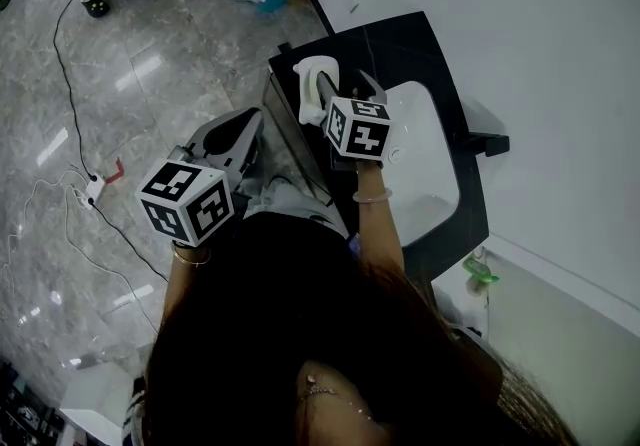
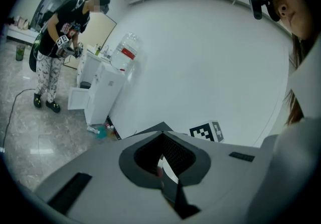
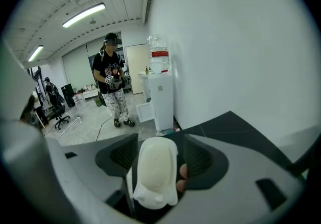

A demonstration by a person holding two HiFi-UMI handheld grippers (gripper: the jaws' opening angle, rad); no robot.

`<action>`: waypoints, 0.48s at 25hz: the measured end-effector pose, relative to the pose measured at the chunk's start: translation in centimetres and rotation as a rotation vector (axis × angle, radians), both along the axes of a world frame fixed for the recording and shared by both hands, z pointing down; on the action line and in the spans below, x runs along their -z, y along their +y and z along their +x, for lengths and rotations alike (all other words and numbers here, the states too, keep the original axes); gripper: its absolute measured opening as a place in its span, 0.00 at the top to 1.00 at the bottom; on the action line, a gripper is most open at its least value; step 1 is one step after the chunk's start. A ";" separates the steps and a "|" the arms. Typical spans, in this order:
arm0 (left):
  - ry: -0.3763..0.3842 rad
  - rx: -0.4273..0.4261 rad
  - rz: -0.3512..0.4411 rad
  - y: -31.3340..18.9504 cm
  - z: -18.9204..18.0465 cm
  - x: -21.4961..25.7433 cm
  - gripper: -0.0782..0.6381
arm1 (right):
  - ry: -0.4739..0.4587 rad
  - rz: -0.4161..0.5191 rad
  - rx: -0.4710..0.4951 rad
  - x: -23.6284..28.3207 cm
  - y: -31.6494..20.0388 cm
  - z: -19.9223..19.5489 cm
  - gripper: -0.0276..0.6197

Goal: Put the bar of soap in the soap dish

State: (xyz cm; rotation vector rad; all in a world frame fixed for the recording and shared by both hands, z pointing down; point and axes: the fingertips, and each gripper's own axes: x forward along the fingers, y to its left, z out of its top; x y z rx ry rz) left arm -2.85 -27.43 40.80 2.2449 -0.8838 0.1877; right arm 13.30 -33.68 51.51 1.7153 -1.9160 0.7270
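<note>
White wall backed the dark tabletop (image 1: 400,44) and its sink (image 1: 430,154). The right gripper (image 3: 160,155) squeezed the bar of soap (image 1: 312,84) in its jaws, above the far left corner. The left gripper (image 2: 163,160) had its jaws together, empty. No soap dish showed; carrying the soap to it probably came next.

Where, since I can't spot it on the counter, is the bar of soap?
The bar of soap is clamped in the right gripper's jaws; in the head view it hangs over the dark counter, left of the white sink.
</note>
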 end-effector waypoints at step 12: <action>0.009 -0.019 0.052 2.2 2.1 1.5 0.89 | 0.016 0.134 -0.085 7.3 4.2 2.5 0.89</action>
